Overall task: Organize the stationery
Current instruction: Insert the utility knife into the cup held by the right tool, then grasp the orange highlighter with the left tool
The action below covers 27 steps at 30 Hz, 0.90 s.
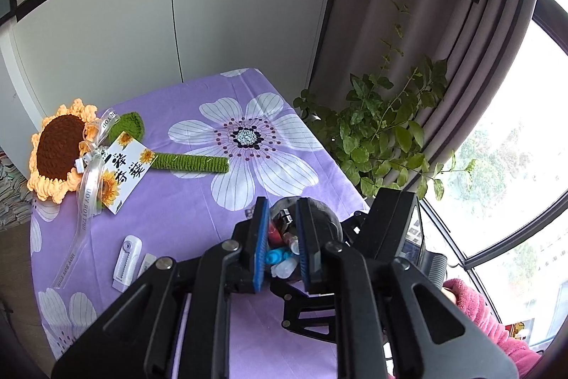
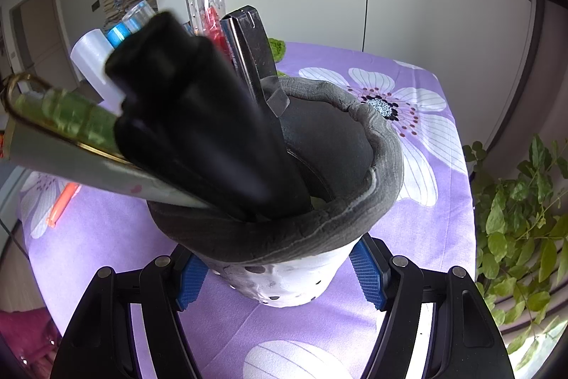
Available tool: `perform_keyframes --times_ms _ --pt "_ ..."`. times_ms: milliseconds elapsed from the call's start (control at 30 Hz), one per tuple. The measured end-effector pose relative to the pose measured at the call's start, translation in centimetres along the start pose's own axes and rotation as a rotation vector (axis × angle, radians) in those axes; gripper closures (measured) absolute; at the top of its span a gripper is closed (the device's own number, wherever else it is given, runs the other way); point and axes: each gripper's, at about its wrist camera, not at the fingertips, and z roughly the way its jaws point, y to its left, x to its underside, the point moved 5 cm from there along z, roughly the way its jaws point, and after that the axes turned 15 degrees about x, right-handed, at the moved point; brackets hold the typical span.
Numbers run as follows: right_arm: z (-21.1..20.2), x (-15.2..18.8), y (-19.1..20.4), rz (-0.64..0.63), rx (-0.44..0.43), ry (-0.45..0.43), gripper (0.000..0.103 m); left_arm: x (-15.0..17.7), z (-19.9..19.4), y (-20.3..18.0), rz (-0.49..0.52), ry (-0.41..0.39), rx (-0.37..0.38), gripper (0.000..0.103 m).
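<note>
While the right gripper (image 2: 280, 276) clamps the white perforated pen holder (image 2: 284, 283) on the purple floral tablecloth (image 1: 184, 212), the left gripper (image 1: 280, 244) hangs just above its grey fabric rim (image 2: 387, 166), jaws narrowly parted and gripping nothing. Pens (image 2: 198, 116) crowd the holder; a white correction tape (image 1: 127, 260) lies nearby, beside a crocheted sunflower (image 1: 60, 148).
</note>
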Motion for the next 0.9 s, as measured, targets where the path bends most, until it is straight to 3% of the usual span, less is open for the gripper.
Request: perform_keyframes --times_ms 100,133,267,567,700,900 --pt "0.0 0.0 0.1 0.001 -0.001 0.000 0.031 0.4 -2.2 0.7 -0.004 -0.058 -0.034 0.066" --pt "0.0 0.0 0.1 0.001 -0.001 0.000 0.032 0.8 -3.0 1.1 -0.006 -0.072 -0.050 0.065" --pt "0.0 0.0 0.0 0.001 -0.001 0.000 0.032 3.5 -5.3 4.2 -0.081 -0.075 -0.123 0.065" --pt "0.0 0.0 0.1 0.001 -0.001 0.000 0.032 13.8 -6.9 13.6 -0.385 0.059 -0.340 0.067" --pt "0.1 0.0 0.0 0.001 -0.001 0.000 0.032 16.5 -6.2 14.8 -0.432 0.108 -0.347 0.070" --pt "0.2 0.1 0.0 0.001 -0.001 0.007 0.032 17.4 -4.7 15.8 -0.446 0.153 -0.353 0.076"
